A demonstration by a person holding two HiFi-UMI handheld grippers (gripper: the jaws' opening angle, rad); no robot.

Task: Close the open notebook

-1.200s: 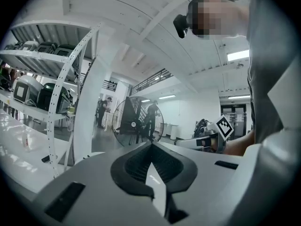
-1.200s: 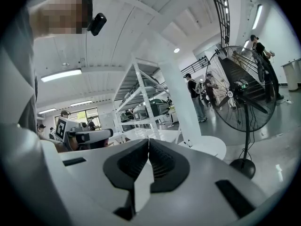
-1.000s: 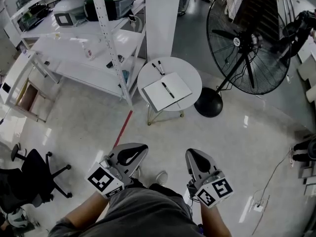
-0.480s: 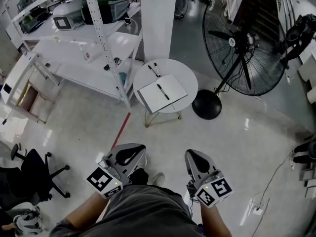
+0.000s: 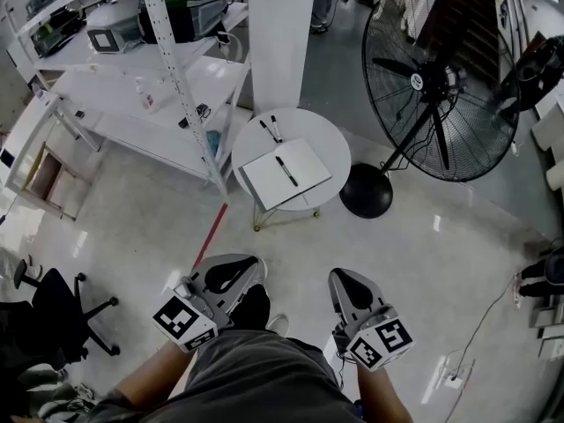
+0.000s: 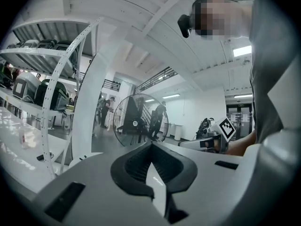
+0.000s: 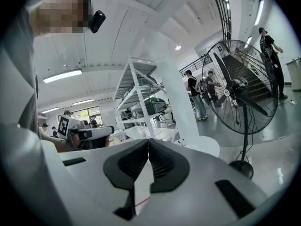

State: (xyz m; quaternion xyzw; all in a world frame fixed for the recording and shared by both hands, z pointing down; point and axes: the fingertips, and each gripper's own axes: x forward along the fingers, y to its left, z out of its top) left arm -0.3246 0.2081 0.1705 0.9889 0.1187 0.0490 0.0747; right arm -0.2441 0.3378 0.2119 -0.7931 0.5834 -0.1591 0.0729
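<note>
The open notebook (image 5: 284, 174) lies flat on a small round white table (image 5: 339, 152), with a black pen (image 5: 286, 171) across its page. Two markers (image 5: 270, 129) rest behind it on the tabletop. My left gripper (image 5: 249, 264) and right gripper (image 5: 341, 277) are held close to the person's body, well short of the table. Both are shut with nothing between their jaws. The left gripper (image 6: 150, 145) points toward the fan, and the right gripper (image 7: 148, 142) points toward the table (image 7: 203, 145).
A big black floor fan (image 5: 441, 77) on a round base (image 5: 366, 192) stands right of the table. White metal shelving (image 5: 176, 86) and a white pillar (image 5: 282, 33) are at its left and behind. A black office chair (image 5: 53, 315) is at the lower left.
The table and notebook have slid slightly left and down in the head view as the person steps. Both grippers stay shut at the body.
</note>
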